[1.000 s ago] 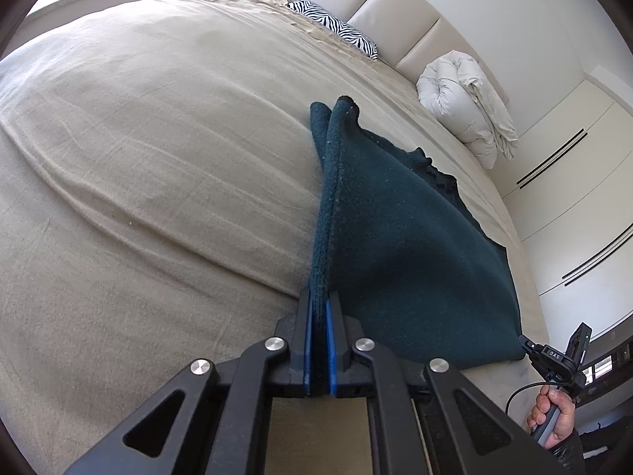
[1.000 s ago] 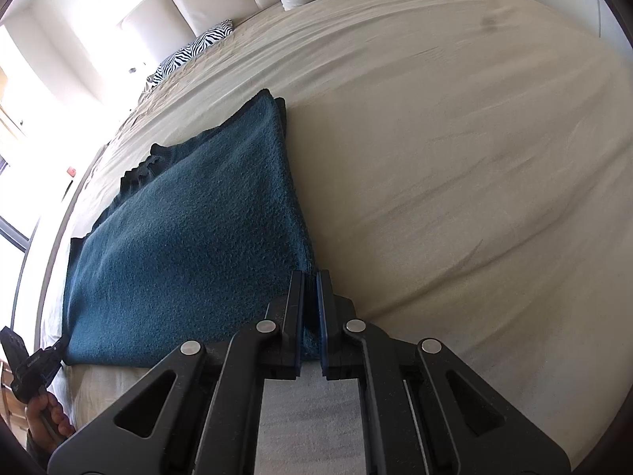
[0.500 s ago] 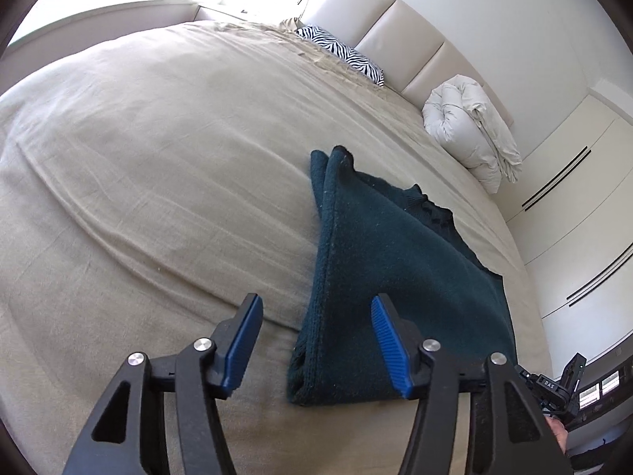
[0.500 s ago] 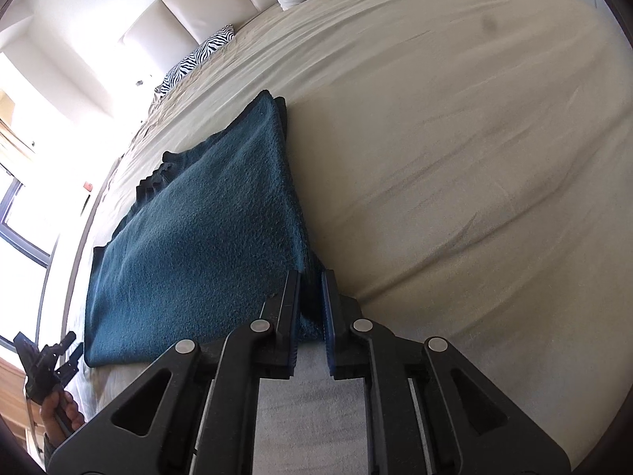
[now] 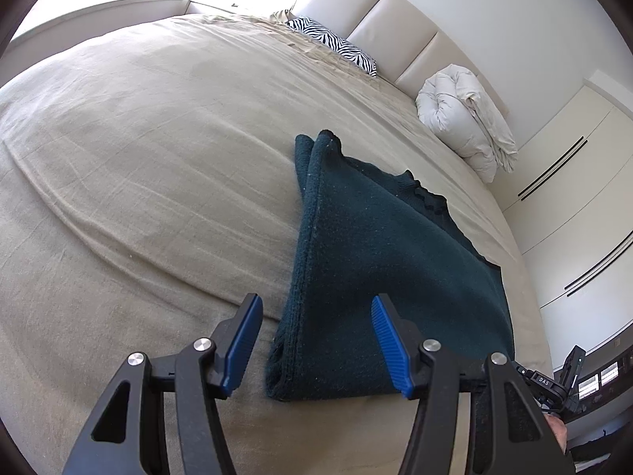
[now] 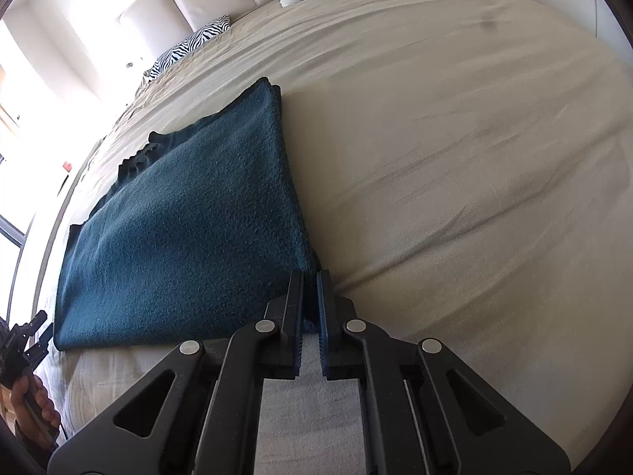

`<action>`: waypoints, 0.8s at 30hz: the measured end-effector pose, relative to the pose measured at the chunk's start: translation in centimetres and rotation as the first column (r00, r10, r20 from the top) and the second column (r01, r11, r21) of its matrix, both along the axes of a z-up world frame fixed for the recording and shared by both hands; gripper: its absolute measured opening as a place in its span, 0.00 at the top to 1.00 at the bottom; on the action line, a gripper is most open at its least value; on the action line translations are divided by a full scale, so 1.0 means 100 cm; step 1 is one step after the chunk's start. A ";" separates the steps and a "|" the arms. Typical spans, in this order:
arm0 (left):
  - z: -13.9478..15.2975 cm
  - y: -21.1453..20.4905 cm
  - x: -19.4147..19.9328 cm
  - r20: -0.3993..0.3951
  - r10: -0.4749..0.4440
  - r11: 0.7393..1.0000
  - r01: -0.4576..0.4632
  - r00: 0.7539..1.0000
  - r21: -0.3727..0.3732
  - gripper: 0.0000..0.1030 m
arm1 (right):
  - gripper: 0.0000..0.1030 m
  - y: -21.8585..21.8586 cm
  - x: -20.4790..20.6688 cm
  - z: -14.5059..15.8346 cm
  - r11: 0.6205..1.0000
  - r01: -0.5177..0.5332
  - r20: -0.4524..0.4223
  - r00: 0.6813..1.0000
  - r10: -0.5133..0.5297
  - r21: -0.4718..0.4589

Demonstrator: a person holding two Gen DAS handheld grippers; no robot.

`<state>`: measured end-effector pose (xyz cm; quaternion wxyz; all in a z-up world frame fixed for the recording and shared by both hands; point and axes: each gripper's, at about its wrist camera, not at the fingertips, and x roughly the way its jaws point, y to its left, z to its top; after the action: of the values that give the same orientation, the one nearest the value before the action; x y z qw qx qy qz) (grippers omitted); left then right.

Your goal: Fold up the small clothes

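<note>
A dark teal folded garment (image 5: 395, 277) lies flat on the beige bed (image 5: 138, 158). In the left wrist view my left gripper (image 5: 316, 304) is open, its blue pads either side of the garment's near left corner without pressing it. In the right wrist view the same garment (image 6: 190, 229) spreads to the left, and my right gripper (image 6: 310, 277) has its jaws closing tight on the near right corner. The right gripper's body (image 5: 561, 380) shows at the lower right edge of the left view, and a hand holds the left gripper (image 6: 23, 340) at the right view's lower left.
A zebra-striped pillow (image 5: 336, 43) and a rolled white duvet (image 5: 463, 118) lie by the padded headboard (image 5: 395, 19). White wardrobe doors (image 5: 573, 182) stand to the right. Beige sheet (image 6: 474, 158) stretches wide on the garment's right.
My left gripper has opened and let go of the garment's left corner, which now lies flat on the bed. The right gripper stays closed on its corner.
</note>
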<state>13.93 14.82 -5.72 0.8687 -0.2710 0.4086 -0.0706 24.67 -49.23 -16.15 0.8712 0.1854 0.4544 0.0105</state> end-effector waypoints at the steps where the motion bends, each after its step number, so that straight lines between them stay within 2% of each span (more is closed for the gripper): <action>1: 0.001 -0.001 0.001 0.004 -0.003 1.000 0.003 1.000 0.002 0.42 | 0.94 0.000 0.003 0.001 1.000 0.003 0.001 1.000 -0.003 0.008; 4: 0.006 -0.008 0.005 0.017 -0.018 1.000 0.018 1.000 0.004 0.42 | 0.92 -0.006 0.004 0.001 0.998 0.023 0.003 1.000 -0.023 0.059; 6: 0.009 -0.014 0.012 0.024 -0.037 0.999 0.037 0.999 0.009 0.41 | 0.80 -0.012 0.001 0.003 0.998 0.044 0.004 0.999 -0.044 0.053; 7: 0.012 -0.018 0.015 0.030 -0.047 0.999 0.047 0.998 0.012 0.41 | 0.67 -0.015 -0.002 0.007 0.997 0.066 0.010 0.998 -0.066 0.043; 8: 0.014 -0.022 0.020 0.036 -0.061 0.998 0.061 0.997 0.015 0.40 | 0.51 -0.019 -0.007 0.012 0.993 0.109 0.027 0.994 -0.110 0.034; 10: 0.021 -0.031 0.031 0.051 -0.093 0.995 0.091 0.994 0.028 0.40 | 0.41 -0.031 -0.016 0.028 0.977 0.212 0.080 0.974 -0.213 0.026; 12: 0.027 -0.042 0.045 0.065 -0.123 0.991 0.120 0.990 0.051 0.38 | 0.40 -0.033 -0.017 0.047 0.971 0.230 0.158 0.958 -0.239 0.070; 14: 0.032 -0.058 0.066 0.082 -0.162 0.984 0.155 0.983 0.086 0.37 | 0.40 -0.012 0.001 0.060 0.984 0.111 0.200 0.970 -0.137 0.136; 16: 0.037 -0.074 0.090 0.100 -0.201 0.972 0.186 0.974 0.142 0.37 | 0.41 0.021 0.032 0.062 0.975 -0.051 0.198 0.980 0.007 0.215; 18: 0.039 -0.087 0.114 0.107 -0.223 0.964 0.203 0.969 0.172 0.37 | 0.41 0.060 0.069 0.058 0.936 -0.178 0.204 0.972 0.118 0.304; 20: 0.041 -0.095 0.136 0.132 -0.233 0.957 0.203 0.964 0.206 0.36 | 0.41 0.095 0.106 0.049 0.894 -0.247 0.195 0.963 0.184 0.375; 23: 0.027 -0.093 0.165 0.099 -0.219 0.949 0.188 0.971 0.253 0.35 | 0.41 0.138 0.159 0.022 0.812 -0.277 0.140 0.961 0.239 0.513; 24: 0.018 -0.089 0.172 0.072 -0.209 0.949 0.184 0.975 0.254 0.35 | 0.41 0.148 0.170 0.012 0.803 -0.257 0.113 0.966 0.233 0.538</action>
<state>31.08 5.91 -3.93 0.9032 -0.1155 0.3961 -0.1188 41.69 -34.39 -14.96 0.7819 0.3666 0.4342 0.2563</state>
